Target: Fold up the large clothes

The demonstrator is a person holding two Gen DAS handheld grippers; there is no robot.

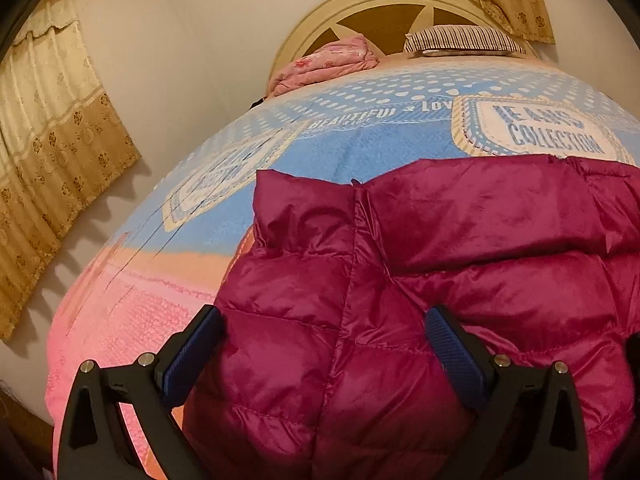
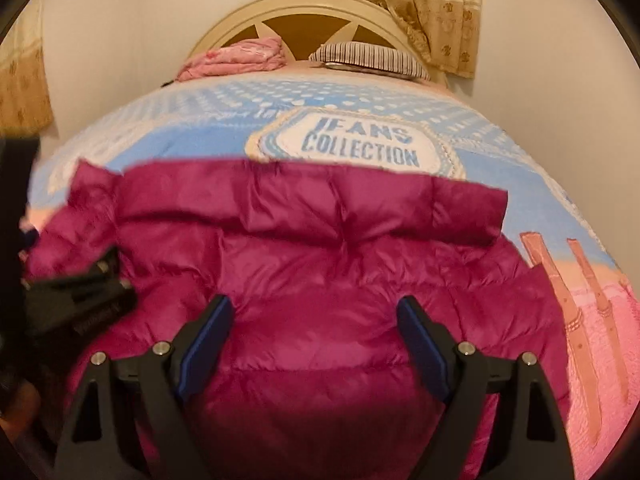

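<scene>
A magenta puffer jacket lies spread on the bed, its quilted panels facing up and its collar edge toward the headboard. In the right wrist view the same jacket fills the middle. My left gripper hovers over the jacket's left part, jaws wide apart, nothing pinched between its blue pads. My right gripper stands open above the jacket's middle, blue pads clear of the fabric. The left gripper also shows at the left edge of the right wrist view.
The bed carries a blue, white and pink bedspread printed with "JEANS COLLECTION". A folded pink blanket and a striped pillow lie by the cream headboard. Patterned curtains hang on the walls.
</scene>
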